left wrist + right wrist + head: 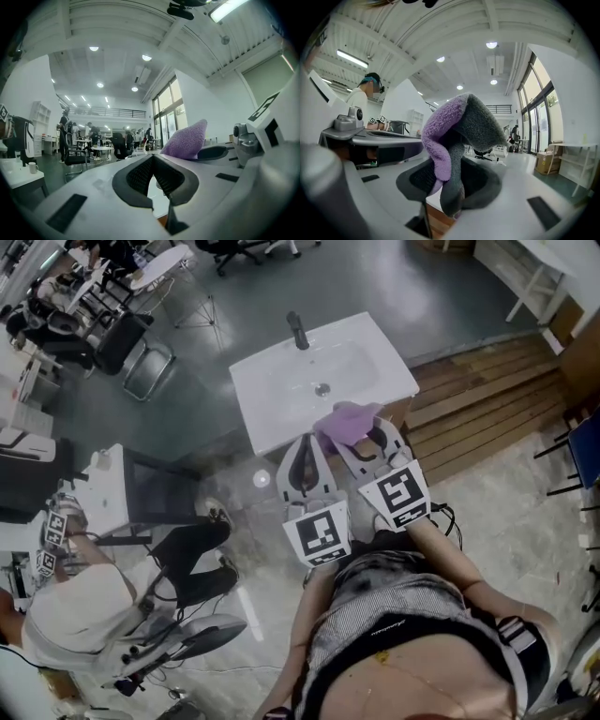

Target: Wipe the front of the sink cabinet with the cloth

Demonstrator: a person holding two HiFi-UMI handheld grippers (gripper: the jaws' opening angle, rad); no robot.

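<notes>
A white sink (281,381) with a dark faucet (297,331) tops a wooden cabinet, of which only a sliver (401,412) shows under the rim. My right gripper (361,434) is shut on a purple and grey cloth (347,420) at the sink's front edge. In the right gripper view the cloth (459,131) bulges up out of the gripper (452,164) and hides its tips. My left gripper (304,441) is just left of it, shut on nothing. In the left gripper view that gripper (153,158) has its pads together, with the cloth (187,139) to the right.
A person in a white shirt (70,615) sits at lower left with marker cubes, beside another white sink unit (105,491). Wooden decking (487,395) lies right of the sink. Office chairs (141,357) stand at far left. A cable (445,514) trails near my right arm.
</notes>
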